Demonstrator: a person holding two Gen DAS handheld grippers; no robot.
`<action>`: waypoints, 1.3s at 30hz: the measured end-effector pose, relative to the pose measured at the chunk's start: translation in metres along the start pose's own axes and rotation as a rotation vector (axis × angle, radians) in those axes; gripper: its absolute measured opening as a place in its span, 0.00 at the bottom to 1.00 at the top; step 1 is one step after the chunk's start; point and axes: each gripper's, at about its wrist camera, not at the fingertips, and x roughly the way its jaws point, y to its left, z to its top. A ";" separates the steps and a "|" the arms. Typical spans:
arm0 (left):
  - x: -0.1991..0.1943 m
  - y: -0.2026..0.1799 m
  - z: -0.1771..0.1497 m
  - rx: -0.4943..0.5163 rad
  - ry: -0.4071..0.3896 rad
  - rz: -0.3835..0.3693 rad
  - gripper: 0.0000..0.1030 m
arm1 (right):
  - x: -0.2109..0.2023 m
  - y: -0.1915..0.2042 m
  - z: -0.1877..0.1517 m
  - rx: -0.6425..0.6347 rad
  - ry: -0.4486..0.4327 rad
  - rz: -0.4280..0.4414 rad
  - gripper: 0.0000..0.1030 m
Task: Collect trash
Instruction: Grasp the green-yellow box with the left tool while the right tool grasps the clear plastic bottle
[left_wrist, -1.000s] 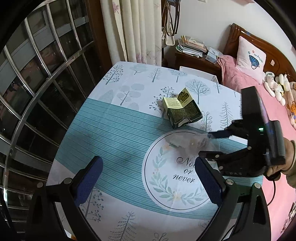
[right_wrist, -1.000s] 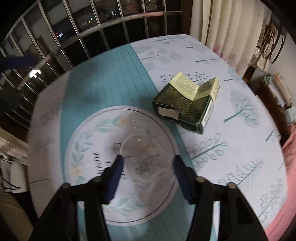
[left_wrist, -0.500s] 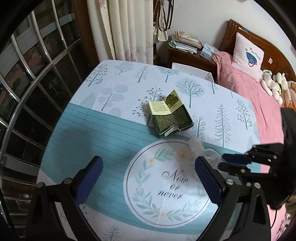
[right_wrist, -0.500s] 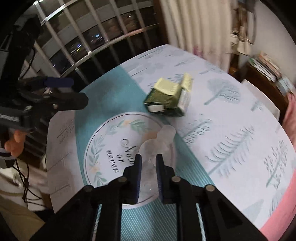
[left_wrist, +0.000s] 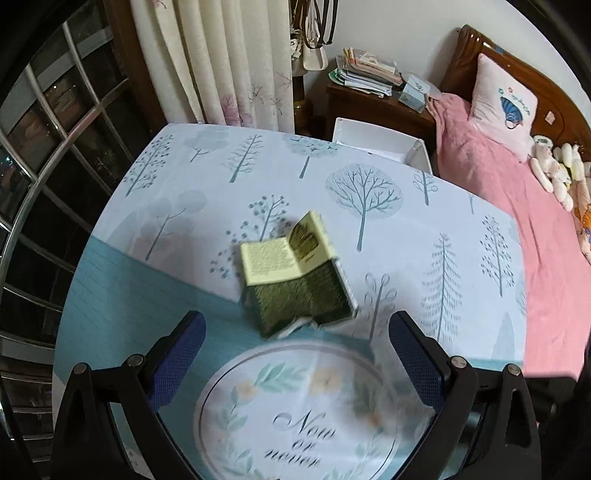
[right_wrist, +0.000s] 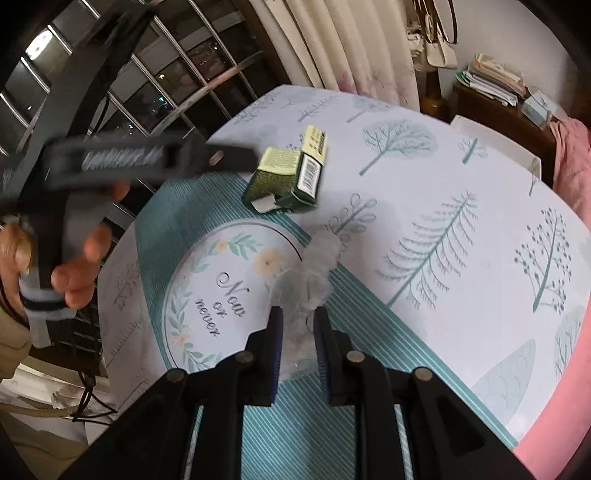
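While our right gripper (right_wrist: 297, 322) squeezes the clear crumpled wrapper (right_wrist: 308, 275) just above the table (right_wrist: 461, 206), we should bring our wide-open left gripper (left_wrist: 295, 354) low around the green box (left_wrist: 295, 284) lying in front of it and close gently

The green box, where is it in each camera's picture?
Left wrist: green box lies mid-picture, just beyond the open left gripper.
Right wrist: green box sits upper middle.
Shared landmark: the round "Now or never" print, right beside it.
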 end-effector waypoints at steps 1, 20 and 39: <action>0.005 -0.003 0.004 -0.001 0.006 0.013 0.96 | 0.001 -0.001 -0.002 0.002 0.000 0.001 0.20; 0.081 -0.019 0.023 -0.028 0.118 0.162 0.43 | 0.015 -0.009 -0.008 0.086 0.032 0.064 0.43; 0.003 0.046 -0.059 -0.010 0.067 -0.034 0.20 | 0.034 0.040 -0.008 0.066 0.012 0.115 0.33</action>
